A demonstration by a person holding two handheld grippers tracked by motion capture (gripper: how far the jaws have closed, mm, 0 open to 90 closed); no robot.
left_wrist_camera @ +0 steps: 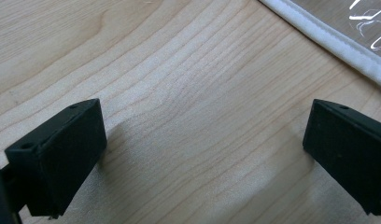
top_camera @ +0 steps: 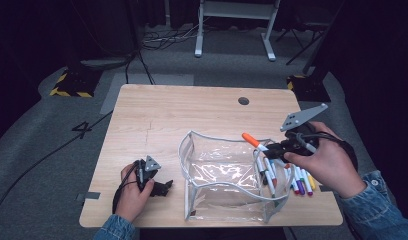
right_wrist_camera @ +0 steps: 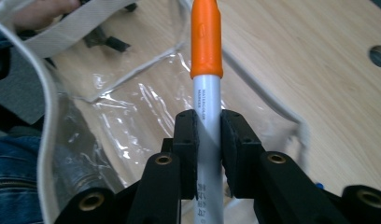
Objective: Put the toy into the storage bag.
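Note:
A clear plastic pouch (top_camera: 222, 175) with white trim stands open near the table's front, right of centre. My right gripper (top_camera: 272, 148) is shut on a grey marker with an orange cap (top_camera: 253, 141), held above the pouch's right rim and pointing left. In the right gripper view the marker (right_wrist_camera: 206, 60) runs up between the two pads, over the pouch (right_wrist_camera: 132, 112). Several more markers (top_camera: 299, 181) lie on the table right of the pouch. My left gripper (top_camera: 164, 187) rests open on the wood left of the pouch, and its own view shows the pouch's white trim (left_wrist_camera: 338, 44) at top right.
The wooden table (top_camera: 182, 115) has a round cable hole (top_camera: 243, 100) near its back edge. A strip of grey tape (top_camera: 91, 196) sits at the front left edge. Beyond the table stand a white desk frame (top_camera: 237, 25) and floor cables.

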